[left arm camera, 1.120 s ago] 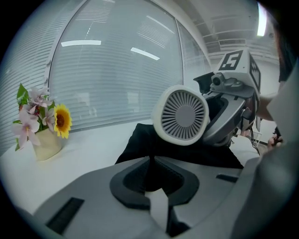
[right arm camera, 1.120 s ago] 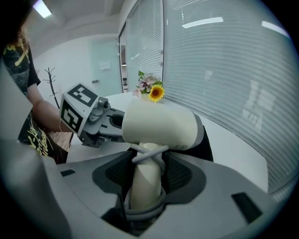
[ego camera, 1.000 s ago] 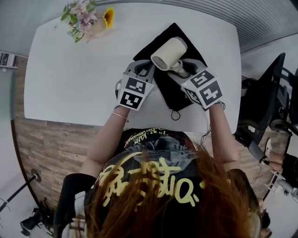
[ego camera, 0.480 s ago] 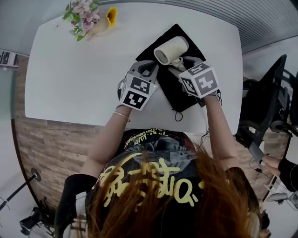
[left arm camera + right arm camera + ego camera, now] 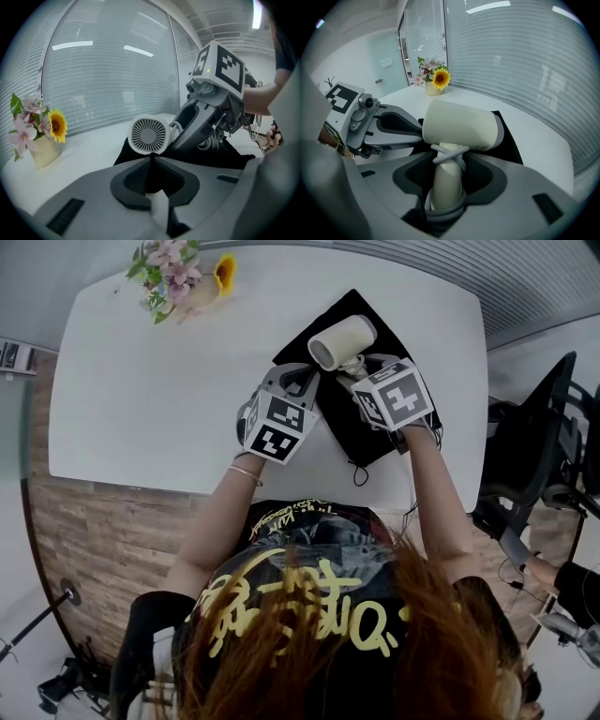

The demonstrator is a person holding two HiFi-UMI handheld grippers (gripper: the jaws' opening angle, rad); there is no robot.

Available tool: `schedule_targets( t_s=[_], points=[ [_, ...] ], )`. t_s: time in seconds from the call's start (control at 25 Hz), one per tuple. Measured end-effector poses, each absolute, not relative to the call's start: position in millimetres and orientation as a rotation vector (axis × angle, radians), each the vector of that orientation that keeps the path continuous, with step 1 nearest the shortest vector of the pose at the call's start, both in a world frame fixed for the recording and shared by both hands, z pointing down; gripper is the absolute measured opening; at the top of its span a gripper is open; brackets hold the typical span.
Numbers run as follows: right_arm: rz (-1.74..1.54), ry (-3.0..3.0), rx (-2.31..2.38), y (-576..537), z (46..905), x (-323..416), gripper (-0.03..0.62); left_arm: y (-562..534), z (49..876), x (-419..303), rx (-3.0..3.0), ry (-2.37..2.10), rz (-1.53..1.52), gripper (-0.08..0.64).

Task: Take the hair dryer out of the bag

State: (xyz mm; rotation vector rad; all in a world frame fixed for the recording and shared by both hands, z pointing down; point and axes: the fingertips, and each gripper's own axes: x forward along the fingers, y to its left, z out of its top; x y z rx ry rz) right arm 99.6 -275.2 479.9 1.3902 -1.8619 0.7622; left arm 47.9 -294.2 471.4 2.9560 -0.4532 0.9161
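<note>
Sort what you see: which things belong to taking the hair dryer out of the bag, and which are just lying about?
In the job: hair dryer; bag; right tongs, gripping the dryer's handle; left tongs, pinching the bag's edge.
Lying about: flowers; chair.

readable text: none | shirt (image 5: 281, 615): yellow lettering, illegible | marker cube (image 5: 277, 425): coded squares only

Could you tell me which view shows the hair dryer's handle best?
The right gripper view: the cord-wrapped handle sits between its jaws. The head view shows a sliver; the left gripper view only the dryer's grille.
</note>
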Motion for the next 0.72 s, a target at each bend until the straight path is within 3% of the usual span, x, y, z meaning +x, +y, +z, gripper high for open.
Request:
schedule_targets(
  t_s=[0.72],
  points=[
    [0.79, -1.78, 1.314, -278.8, 492.7, 95.1, 0.213, -293.0, 472.2, 48.2, 2.969, -0.445, 0.941, 0.02]
  ],
)
